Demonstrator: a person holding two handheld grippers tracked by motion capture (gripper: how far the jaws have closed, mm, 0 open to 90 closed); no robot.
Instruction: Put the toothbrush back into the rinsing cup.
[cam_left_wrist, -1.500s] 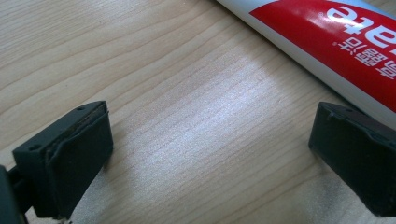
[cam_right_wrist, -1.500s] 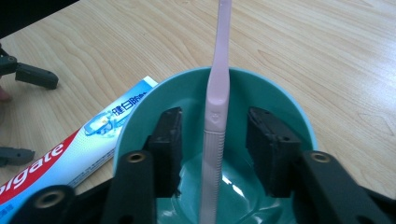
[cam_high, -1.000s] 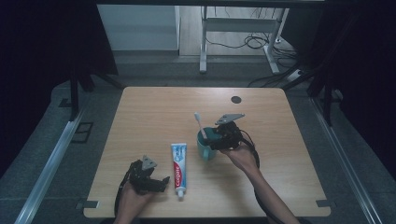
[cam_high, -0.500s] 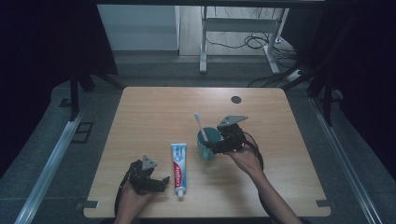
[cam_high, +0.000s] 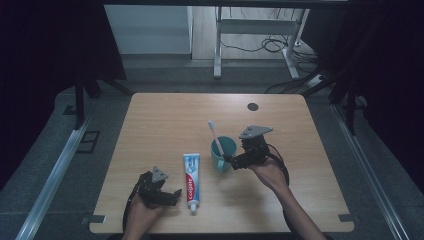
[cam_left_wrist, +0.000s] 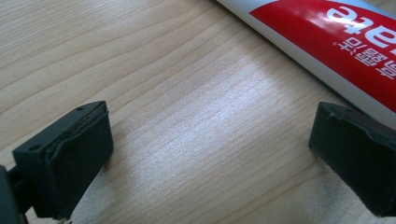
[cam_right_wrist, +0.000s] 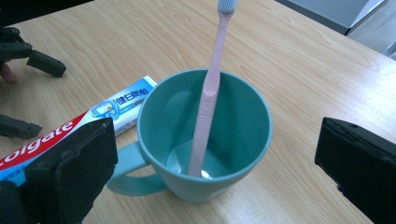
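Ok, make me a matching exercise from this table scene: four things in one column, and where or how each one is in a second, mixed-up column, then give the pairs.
Things:
1. toothbrush
2. toothpaste tube
3. cup
4. right gripper

Places or states:
A. lies flat on the table
B. jaws open, beside the cup
C. stands in the cup, bristles up
D. teal, upright, handle towards the tube

Pairs: 1-C, 2-A, 3-D, 4-B
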